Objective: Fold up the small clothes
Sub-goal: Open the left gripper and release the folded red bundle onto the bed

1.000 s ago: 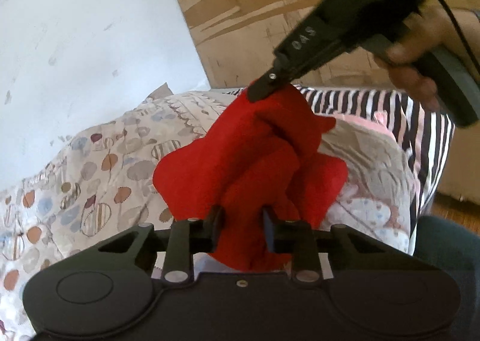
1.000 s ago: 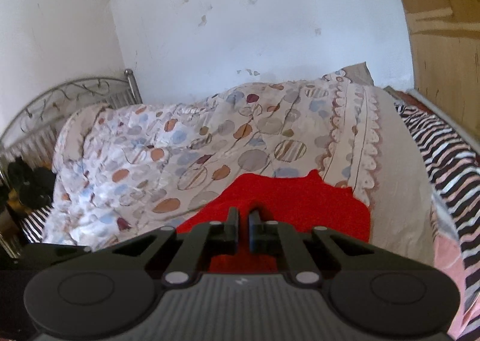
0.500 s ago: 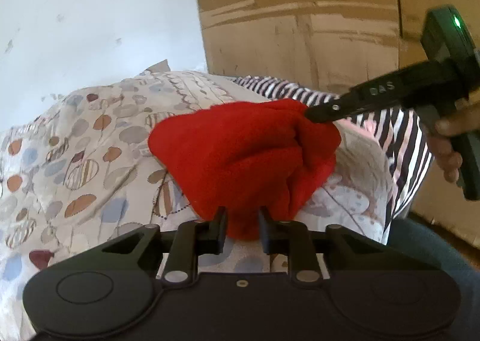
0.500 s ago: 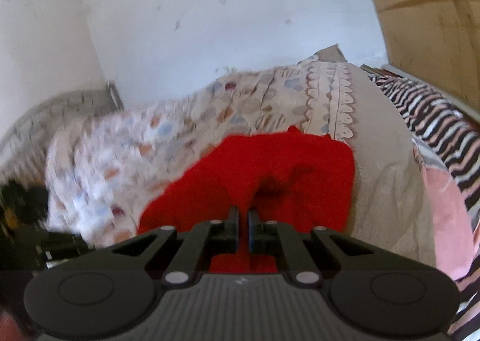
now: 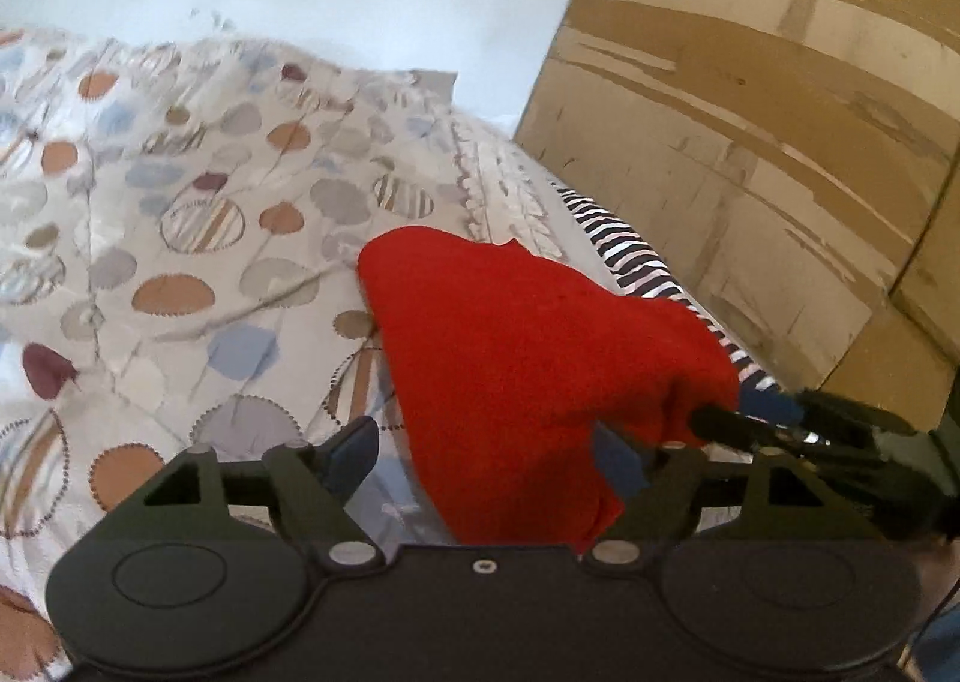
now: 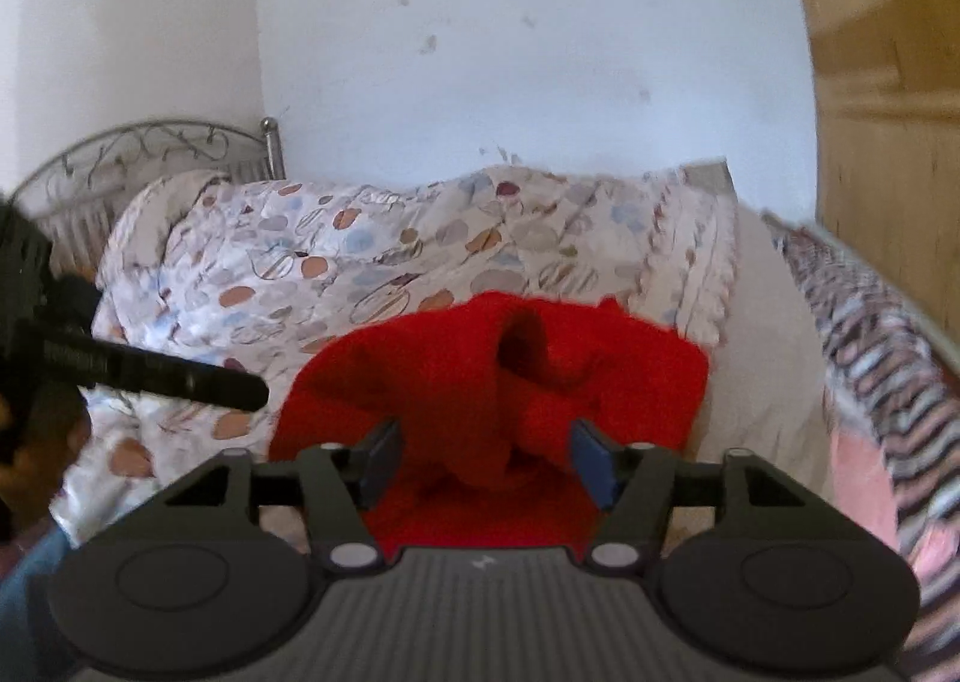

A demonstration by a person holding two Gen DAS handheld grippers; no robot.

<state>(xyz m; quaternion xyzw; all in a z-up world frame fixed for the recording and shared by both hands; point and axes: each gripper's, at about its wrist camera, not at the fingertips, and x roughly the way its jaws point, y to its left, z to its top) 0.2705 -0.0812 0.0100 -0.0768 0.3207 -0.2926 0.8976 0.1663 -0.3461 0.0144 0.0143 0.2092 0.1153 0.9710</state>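
Left hand-held gripper (image 5: 486, 454): fingers spread wide. The red garment (image 5: 528, 364) lies bunched in the gap between them, draped over the inner side of the right finger (image 5: 618, 460). The left finger (image 5: 351, 451) stands apart from the cloth. Neither finger presses on the fabric.

Right hand-held gripper (image 6: 486, 463): fingers also spread wide. In the right wrist view the red garment (image 6: 480, 382) fills the space between them in a crumpled mound, with a dark tubular opening (image 6: 522, 340) facing upward near its top. Whether the blue finger pads (image 6: 591, 463) touch the cloth cannot be told.

Garment position: it rests on the bed, on the quilt (image 5: 180, 238) printed with round orange, blue and grey motifs. Its far edge lies near the scalloped border of the quilt. A black-and-white striped cloth (image 5: 630, 256) lies just beside it, toward the wooden panel (image 5: 750, 142).

Relative position of the tools: in the left wrist view the tip of the right hand-held gripper (image 5: 720, 421) meets the right edge of the garment at finger level. In the right wrist view one finger of the left hand-held gripper (image 6: 198, 379) enters from the left and ends just beside the left edge of the garment.

Surroundings: a white wall (image 6: 510, 52) stands behind the bed, and a metal headboard (image 6: 150, 154) shows at the far left corner.
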